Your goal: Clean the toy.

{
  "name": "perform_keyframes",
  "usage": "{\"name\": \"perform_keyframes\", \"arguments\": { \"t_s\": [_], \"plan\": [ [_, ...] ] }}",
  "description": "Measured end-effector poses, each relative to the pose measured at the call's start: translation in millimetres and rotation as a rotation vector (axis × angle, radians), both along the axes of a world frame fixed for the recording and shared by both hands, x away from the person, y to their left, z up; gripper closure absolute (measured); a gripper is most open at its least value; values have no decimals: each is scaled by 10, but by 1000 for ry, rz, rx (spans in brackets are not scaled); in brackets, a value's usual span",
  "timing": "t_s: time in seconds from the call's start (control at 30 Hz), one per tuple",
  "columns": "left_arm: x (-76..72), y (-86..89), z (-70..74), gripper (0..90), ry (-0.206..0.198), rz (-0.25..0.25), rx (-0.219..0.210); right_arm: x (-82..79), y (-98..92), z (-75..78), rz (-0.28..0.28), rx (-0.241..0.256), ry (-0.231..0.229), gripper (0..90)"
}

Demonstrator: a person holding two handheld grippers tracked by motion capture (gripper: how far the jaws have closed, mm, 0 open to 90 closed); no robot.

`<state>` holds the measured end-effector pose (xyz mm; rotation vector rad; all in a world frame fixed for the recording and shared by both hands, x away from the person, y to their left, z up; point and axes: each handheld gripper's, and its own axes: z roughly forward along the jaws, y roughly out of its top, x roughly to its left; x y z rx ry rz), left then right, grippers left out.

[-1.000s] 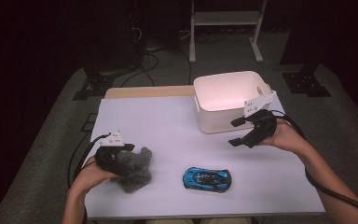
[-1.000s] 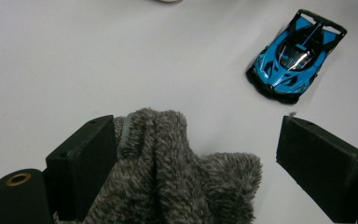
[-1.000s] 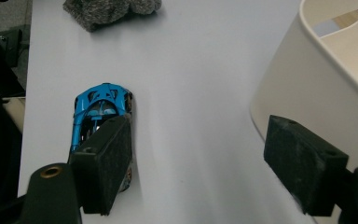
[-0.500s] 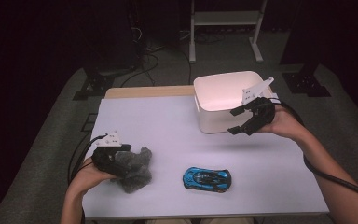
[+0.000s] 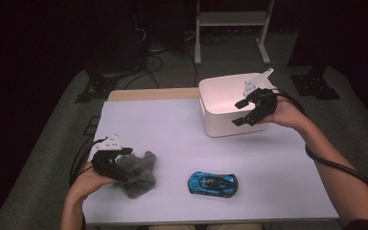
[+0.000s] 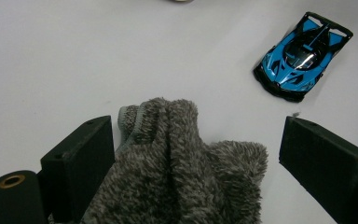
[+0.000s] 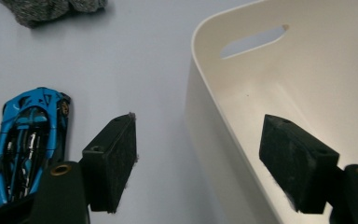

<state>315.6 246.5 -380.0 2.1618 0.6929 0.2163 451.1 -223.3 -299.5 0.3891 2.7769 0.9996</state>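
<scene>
A grey fuzzy cloth (image 5: 139,175) lies bunched at the table's front left. My left gripper (image 5: 119,163) is open, and in the left gripper view its jaws stand on either side of the cloth (image 6: 182,177), the left jaw close against it. A blue toy car (image 5: 212,184) sits on the table at front centre, apart from both grippers. At the back right stands a white bin (image 5: 220,125) with handle slots. My right gripper (image 5: 242,113) hovers open over its front rim, one jaw outside the wall (image 7: 214,140) and one over the inside, holding nothing.
The white table top (image 5: 172,129) has a wooden strip along its far edge. A metal rack (image 5: 230,28) and cables stand on the dark floor behind. The right gripper's cable (image 5: 335,165) trails over the table's right side.
My right gripper has risen from beside the bin's near right corner and moved left over the bin's front rim, still open. The left gripper has stayed at the cloth.
</scene>
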Motion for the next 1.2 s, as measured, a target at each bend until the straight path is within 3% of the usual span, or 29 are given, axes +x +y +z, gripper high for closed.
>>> {"name": "perform_keyframes", "arguments": {
  "t_s": [0.3, 0.63, 0.73, 1.2],
  "plan": [
    [3, 26, -19, 97, 5, 2, 4, 188, 8, -99, -14, -30, 13, 358],
    [16, 19, -39, 97, 16, -1, 2, 286, 37, -214, 22, -71, 42, 669],
    [15, 17, -44, 97, 17, -3, 0, 303, 63, -229, 30, -85, 47, 724],
    [13, 37, -54, 97, 24, -2, -2, 316, 170, -212, 79, -74, 90, 815]
  ]
}}
